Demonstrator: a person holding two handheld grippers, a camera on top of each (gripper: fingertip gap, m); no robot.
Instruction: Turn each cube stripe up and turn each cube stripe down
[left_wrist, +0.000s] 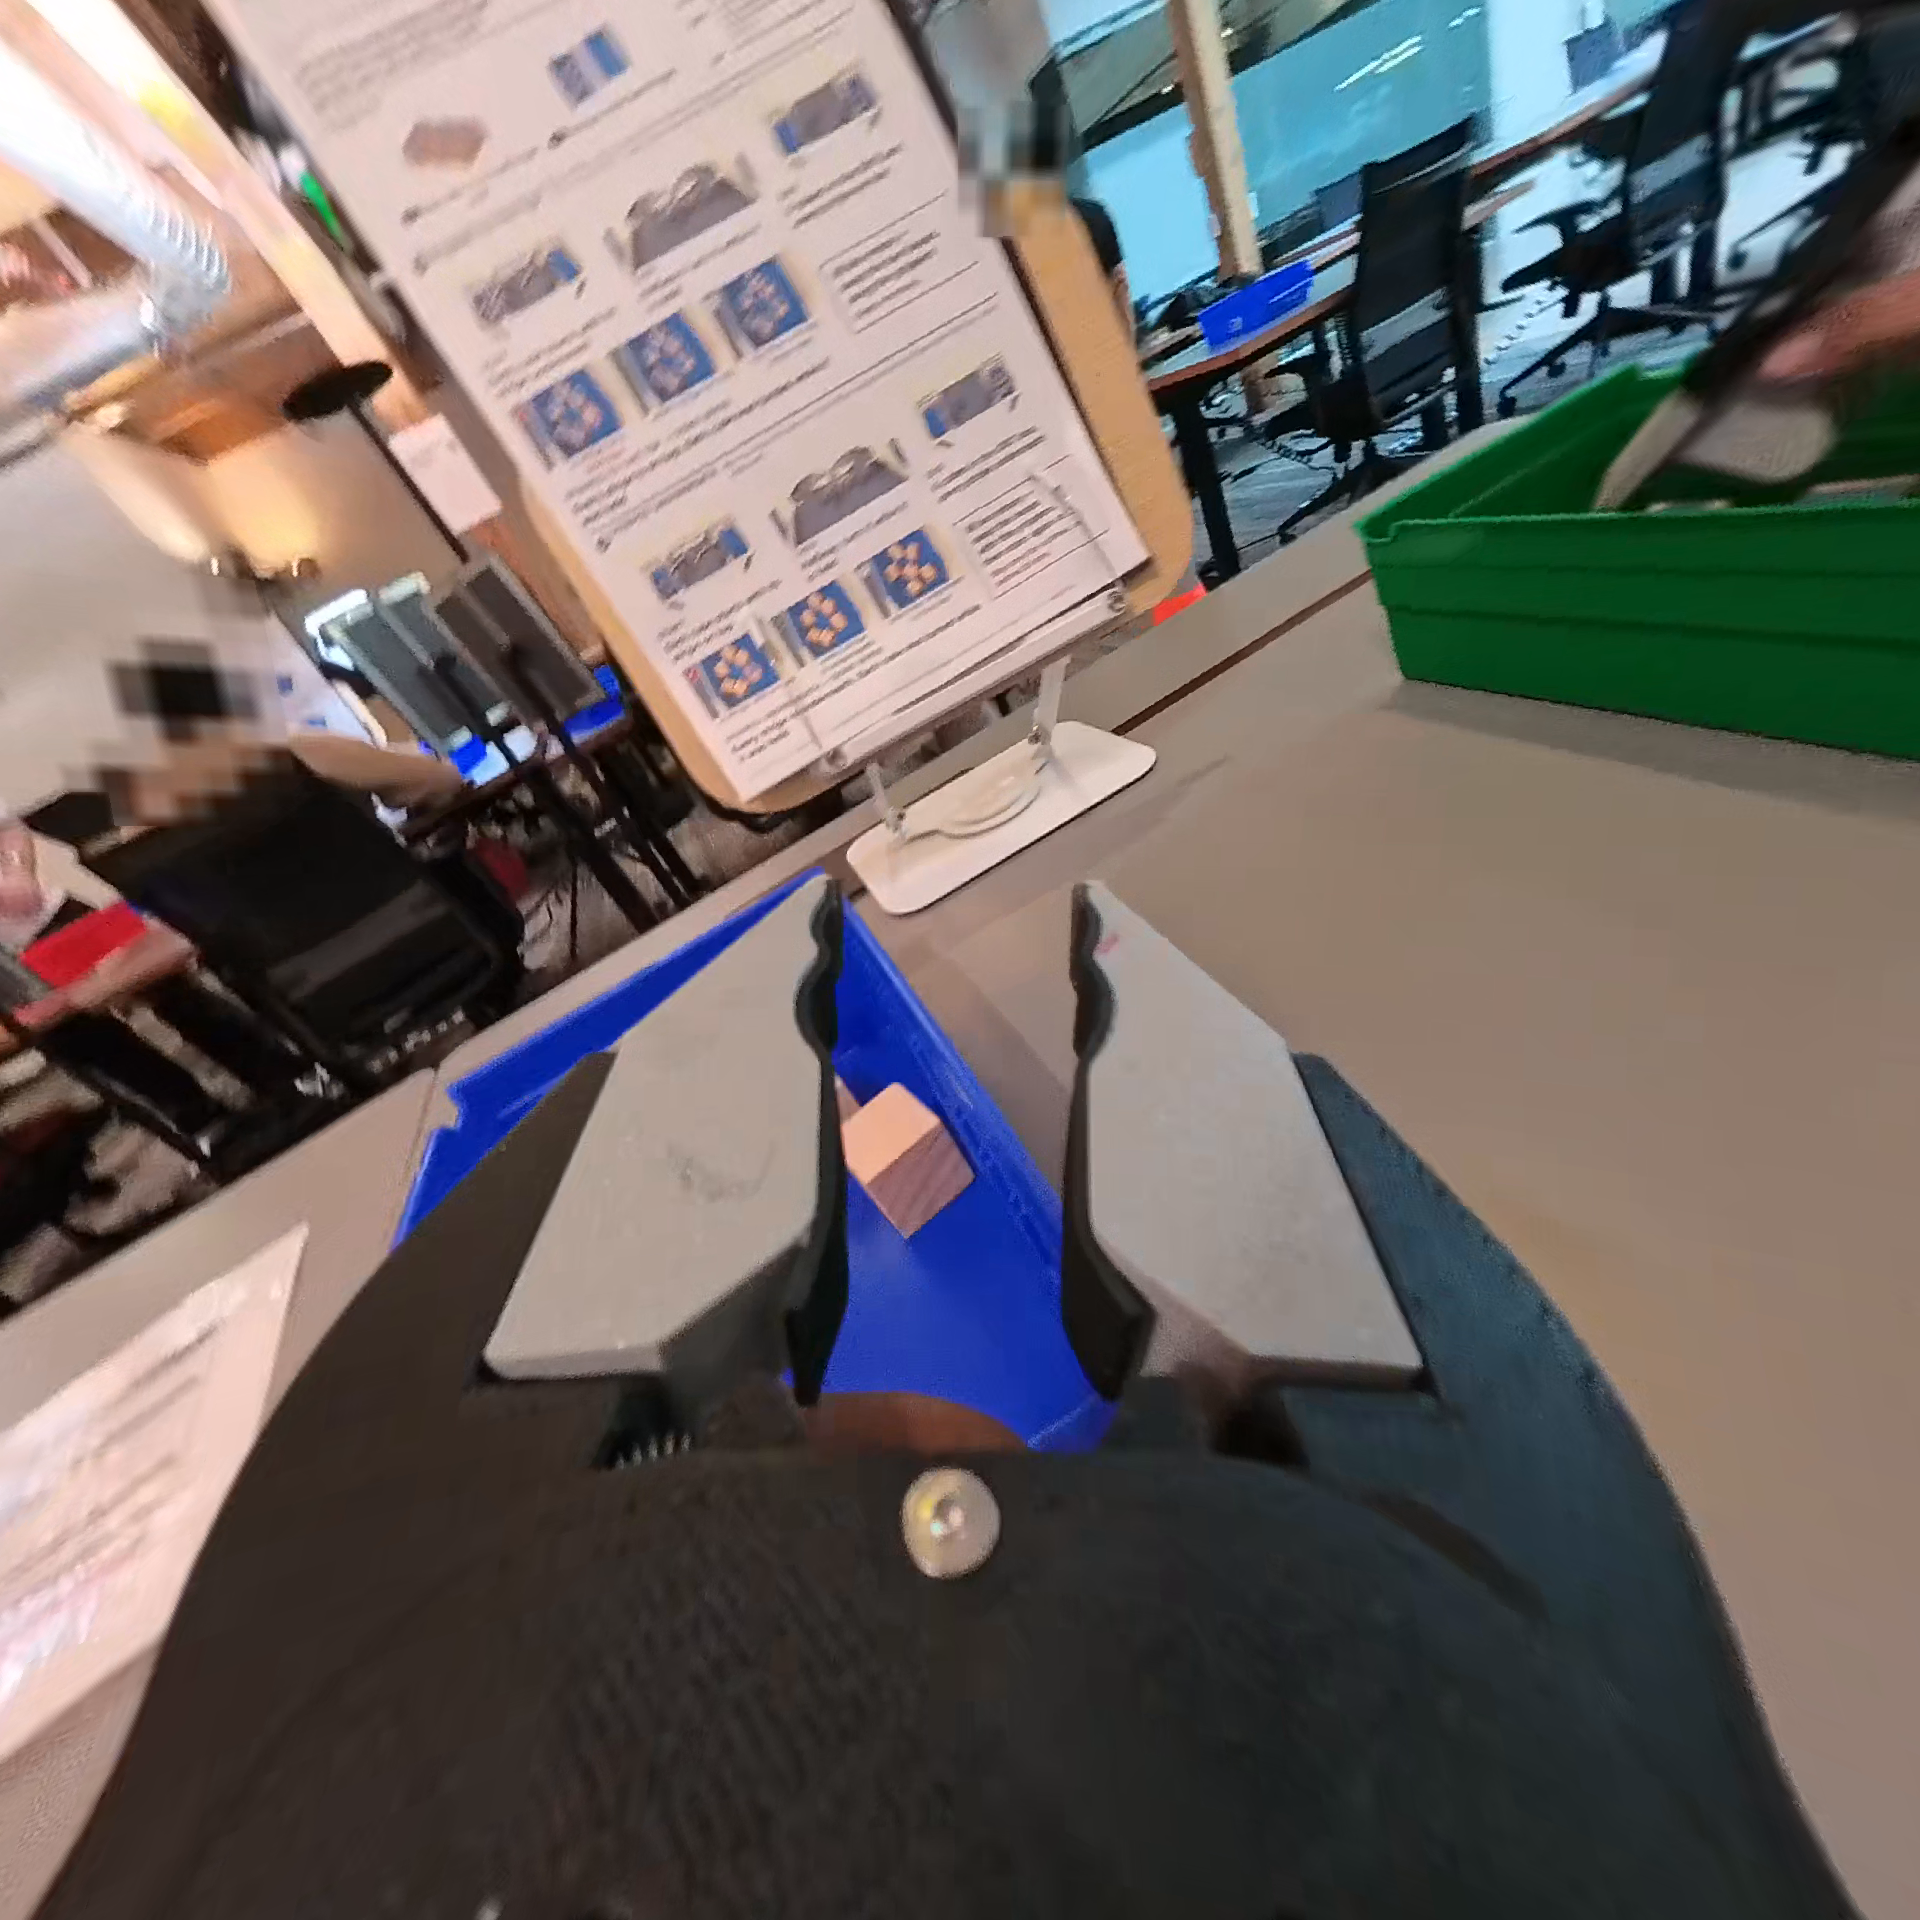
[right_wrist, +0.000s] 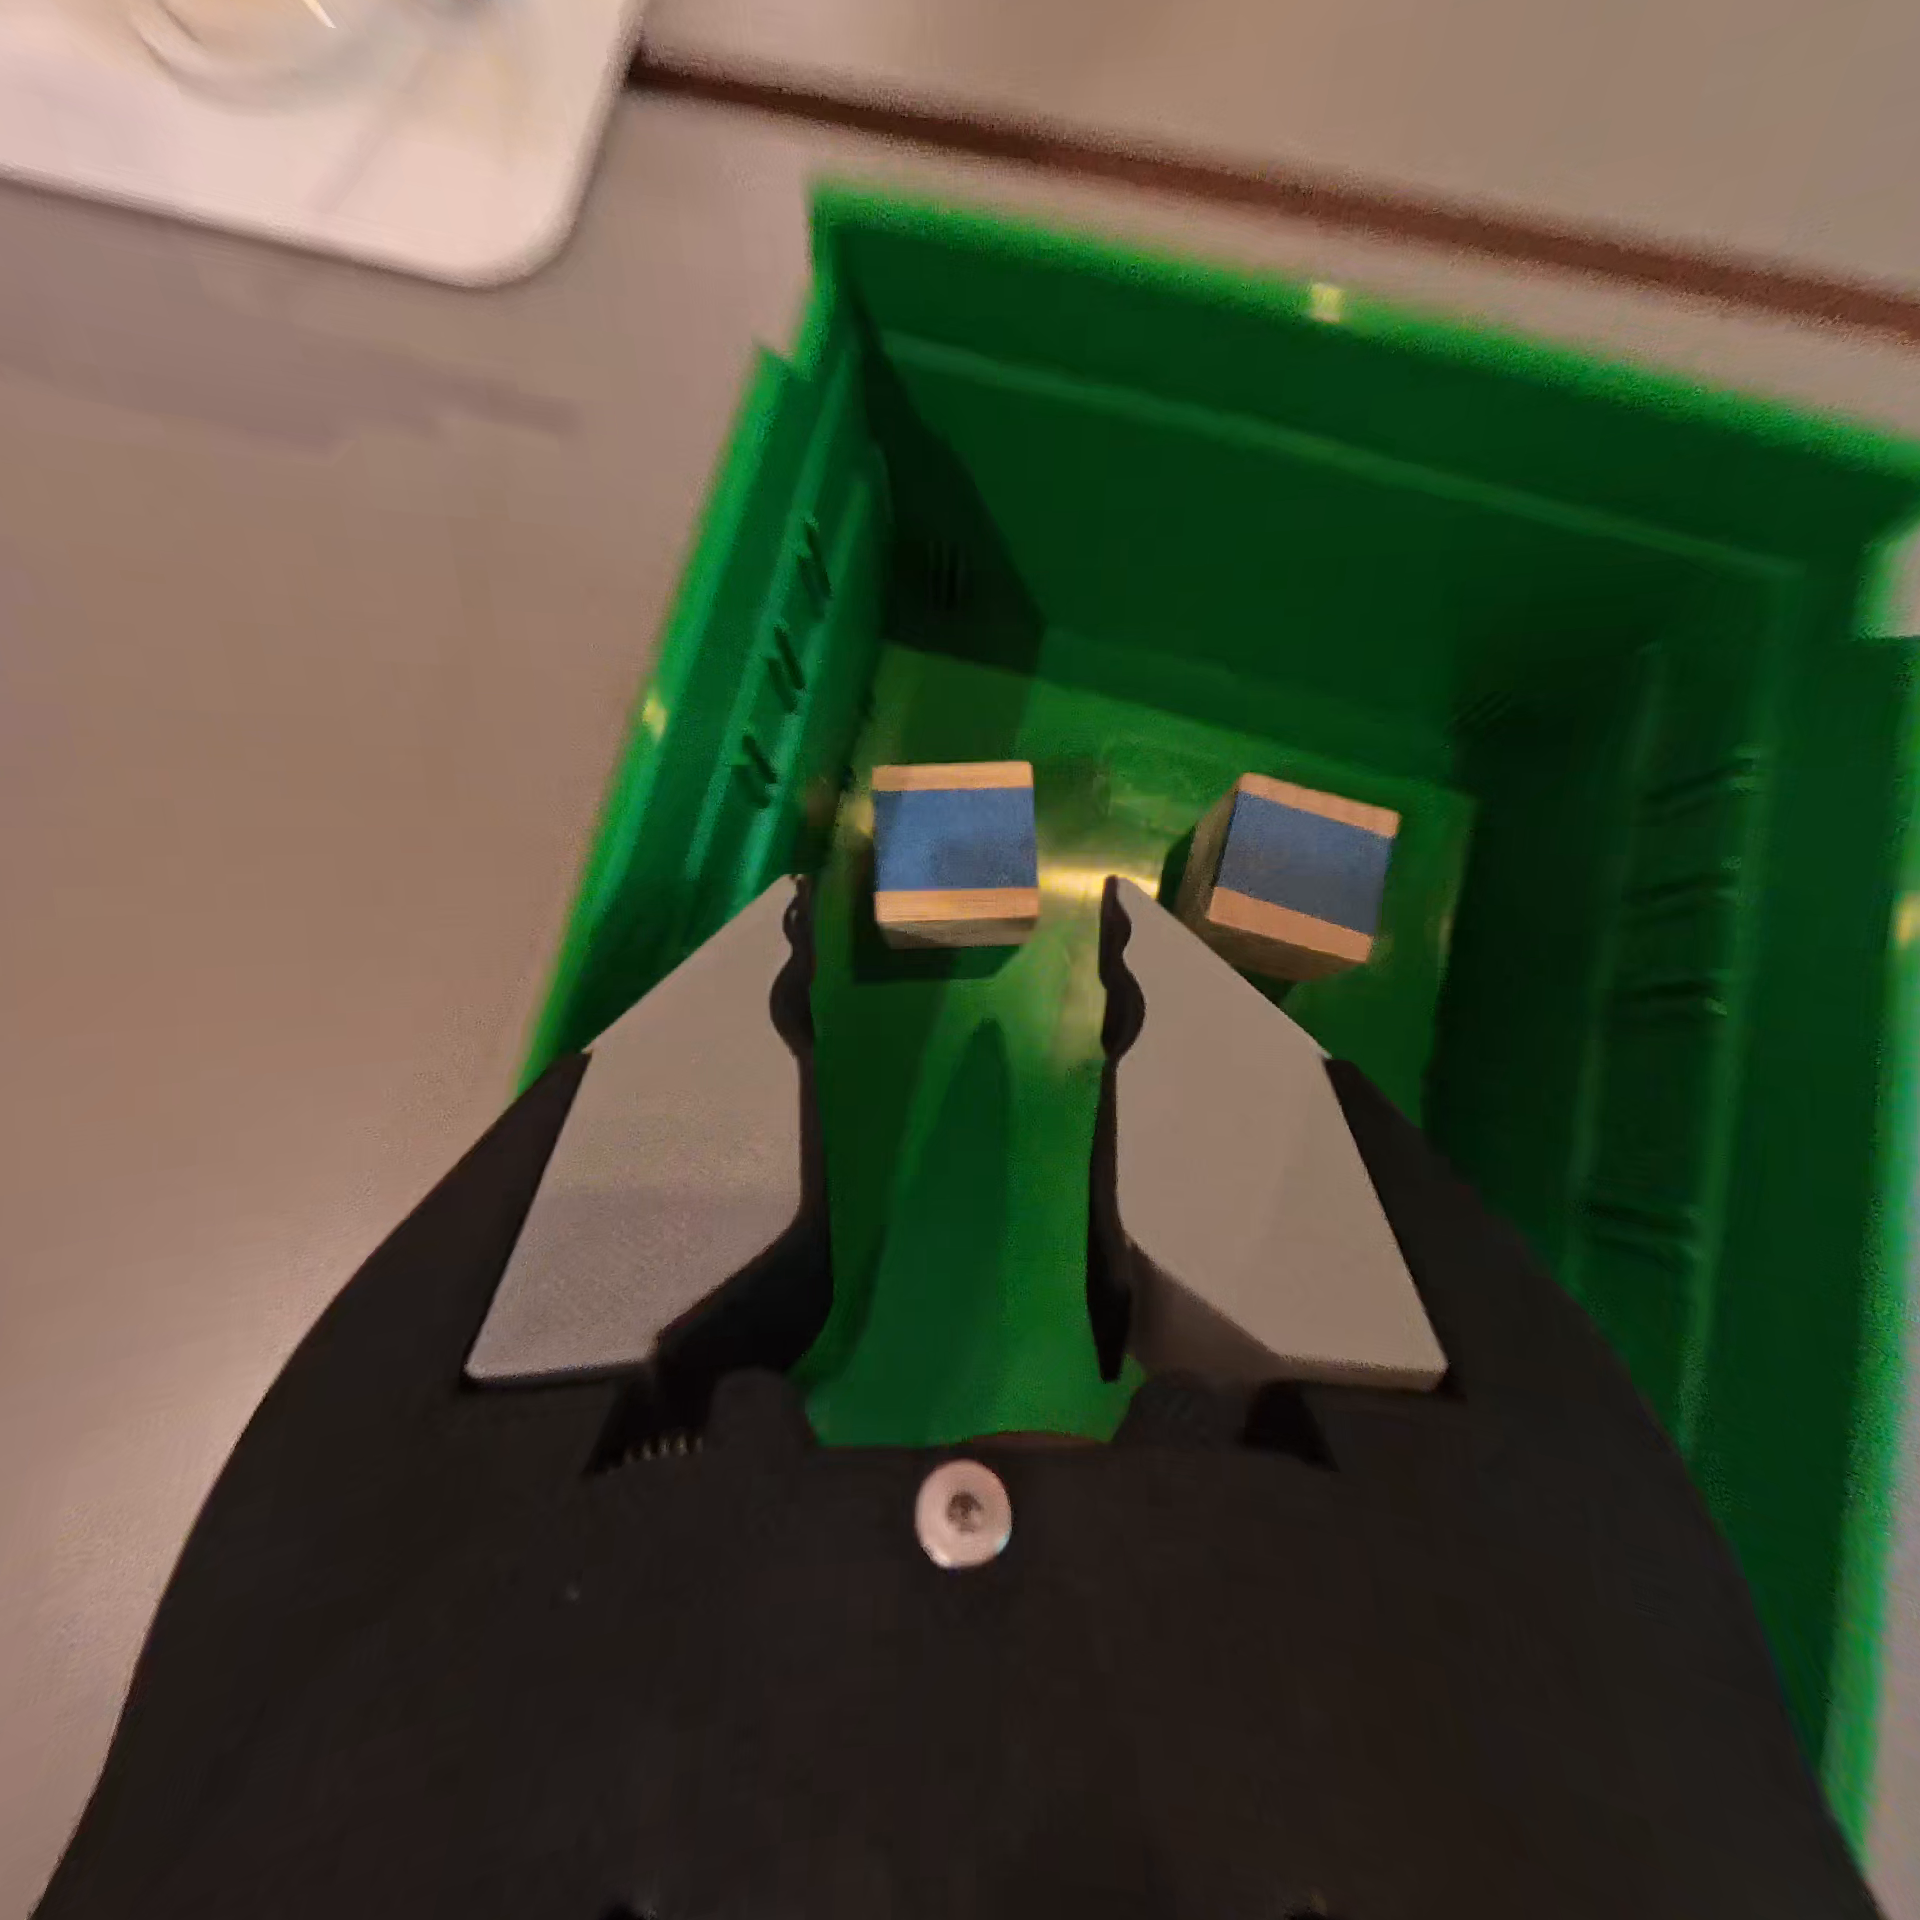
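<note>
The right hand-held gripper (right_wrist: 951, 894), open and empty, hovers in the green bin (right_wrist: 1351, 499); the left striped cube (right_wrist: 954, 854) lies just ahead, mid-frame.

The pale wooden cube (left_wrist: 906, 1155) in the blue plastic bin (left_wrist: 940, 1039) is partly hidden — no stripe shows. The green plastic bin (right_wrist: 1351, 499) runs off the right edge — blurred.

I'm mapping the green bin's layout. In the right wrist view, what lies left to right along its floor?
Bin's left wall → left striped cube → right striped cube → bin's right wall.
</note>
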